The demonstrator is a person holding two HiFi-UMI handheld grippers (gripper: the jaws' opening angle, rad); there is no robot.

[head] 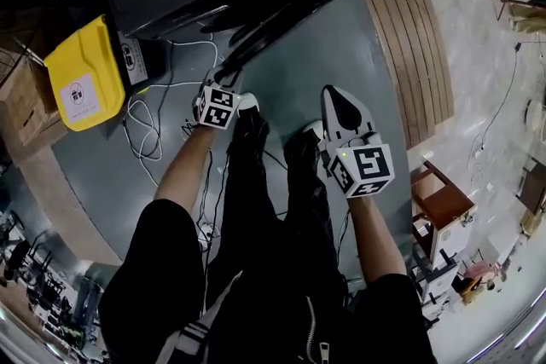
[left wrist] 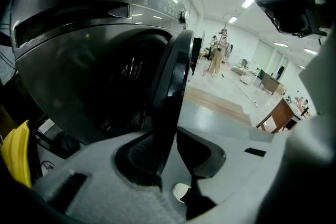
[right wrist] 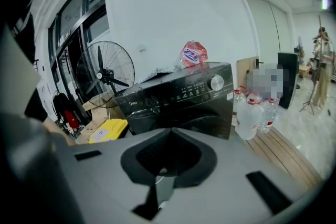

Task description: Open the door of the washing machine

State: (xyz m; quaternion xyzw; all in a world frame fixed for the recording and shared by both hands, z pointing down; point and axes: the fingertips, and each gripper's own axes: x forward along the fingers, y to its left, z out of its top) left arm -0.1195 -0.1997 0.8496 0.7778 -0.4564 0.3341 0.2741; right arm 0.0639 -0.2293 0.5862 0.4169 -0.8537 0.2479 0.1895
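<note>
Left gripper (left wrist: pixel 167 136): jaws about half closed, pads clamped on the free edge of the door (left wrist: pixel 176 76). The door runs edge-on up between them. It stands ajar, swung clear of the dark drum opening of the washing machine (left wrist: pixel 79 44).

Right gripper (right wrist: pixel 169 134): jaws together, nothing in them. It is held back from the machine and points at its front.

Step in hand, as I judge it: swinging the door wider.
- Pull along the arc about the hinge, not straight toward yourself. A straight pull would likely drag the pads off the rim.
- Let your wrist turn with the door so the pads lie flat on it.
- Move slowly and don't force the door once the hinge reaches its stop.
- The right gripper has no job here, so hold it out of the door's sweep.

Materials:
- The door rim is glossy dark plastic, rounded and smooth, and probably slippery. The pads look dark and ribbed.
- The machine body has a dark grey metallic sheen, a curved front, a recessed drawer slot and a round knob.
- The floor (head: pixel 341 38) is a matt grey sheet. White cables (head: pixel 149 132) loop across it near your feet, beside a yellow plastic container (head: pixel 81 77).
- Pale wooden slats (head: pixel 414 55) lie to the right.
</note>
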